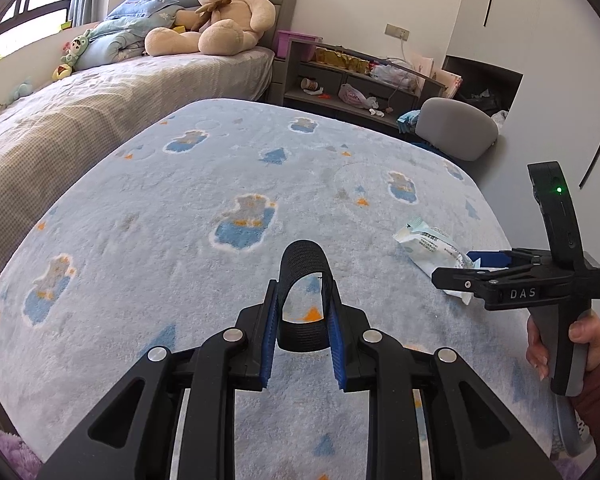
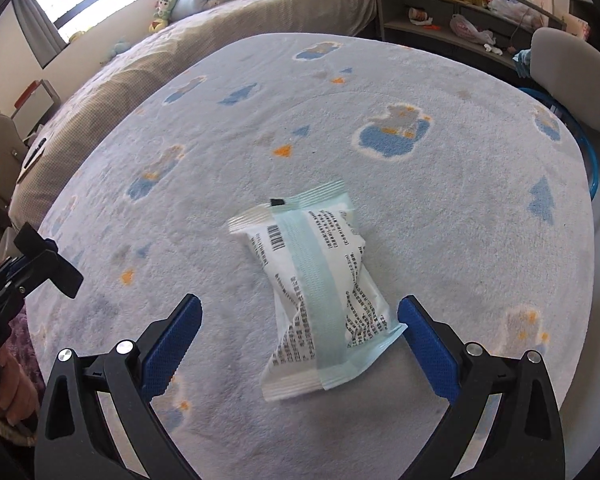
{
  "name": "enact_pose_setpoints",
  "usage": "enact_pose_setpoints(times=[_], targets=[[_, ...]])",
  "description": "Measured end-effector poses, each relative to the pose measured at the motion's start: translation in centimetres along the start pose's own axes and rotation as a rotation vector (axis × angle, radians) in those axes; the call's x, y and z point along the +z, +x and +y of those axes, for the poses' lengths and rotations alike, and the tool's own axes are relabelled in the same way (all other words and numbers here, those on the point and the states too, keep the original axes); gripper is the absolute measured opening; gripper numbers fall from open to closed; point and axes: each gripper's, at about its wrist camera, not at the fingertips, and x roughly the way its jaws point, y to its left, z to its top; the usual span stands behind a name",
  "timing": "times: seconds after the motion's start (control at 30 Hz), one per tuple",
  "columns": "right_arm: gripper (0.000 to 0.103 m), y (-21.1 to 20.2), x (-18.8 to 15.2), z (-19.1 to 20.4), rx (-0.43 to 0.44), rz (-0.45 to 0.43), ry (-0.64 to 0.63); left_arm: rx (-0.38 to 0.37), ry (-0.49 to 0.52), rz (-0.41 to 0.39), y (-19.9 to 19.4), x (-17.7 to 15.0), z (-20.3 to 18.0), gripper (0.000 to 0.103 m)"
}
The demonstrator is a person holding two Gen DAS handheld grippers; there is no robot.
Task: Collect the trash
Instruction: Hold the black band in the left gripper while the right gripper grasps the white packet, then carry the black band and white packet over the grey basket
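While 1 wrapper (image 2: 314, 300) lies on rug (image 2: 420, 220), right tool (image 2: 300, 344) wide; left tool (image 1: 303, 344) grips 1 black strap (image 1: 305, 276).

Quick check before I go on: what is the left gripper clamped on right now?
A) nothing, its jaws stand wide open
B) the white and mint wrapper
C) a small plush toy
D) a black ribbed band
D: in the left wrist view the left gripper has its blue pads closed on a black ribbed band looping up from them, while the wrapper lies on the rug between the right gripper's open jaws.
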Motion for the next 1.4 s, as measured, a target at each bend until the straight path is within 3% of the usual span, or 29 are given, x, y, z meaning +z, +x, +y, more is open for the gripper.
enact_pose_setpoints(times=[0.13,0.57,0.67,0.77,0.8,0.83,1.13,1.4], targets=[[0.096,-0.5,-0.5,1.6,0.045,-0.013,0.022,0.000,-0.007,-0.004,-0.2,0.0,0.2,0.022],[0.093,0.8,-0.3,0.1,-0.182,-0.061,0.242,0.005,-0.022,-0.003,-0.3,-0.1,0.8,0.022],[0.086,1.4,-0.4,0.8,-0.237,-0.052,0.220,0.003,-0.024,-0.003,-0.3,-0.1,0.9,0.022],[0.071,1.7,-0.6,1.6,-0.299,-0.051,0.190,0.004,-0.025,0.000,-0.4,-0.1,1.0,0.022],[0.058,1.7,-0.7,1.8,-0.314,-0.051,0.182,0.002,-0.026,0.001,-0.4,0.0,1.1,0.022],[0.055,1.5,-0.8,1.9,-0.322,-0.052,0.182,0.002,-0.028,0.003,-0.4,0.0,1.1,0.022],[0.054,-3.2,-3.5,3.2,-0.290,-0.128,0.258,0.010,0.008,-0.012,-1.1,-0.4,0.3,0.022],[0.054,-9.5,-9.0,4.7,-0.316,-0.199,0.308,-0.053,0.078,-0.036,-4.2,-1.1,-2.7,0.022]])
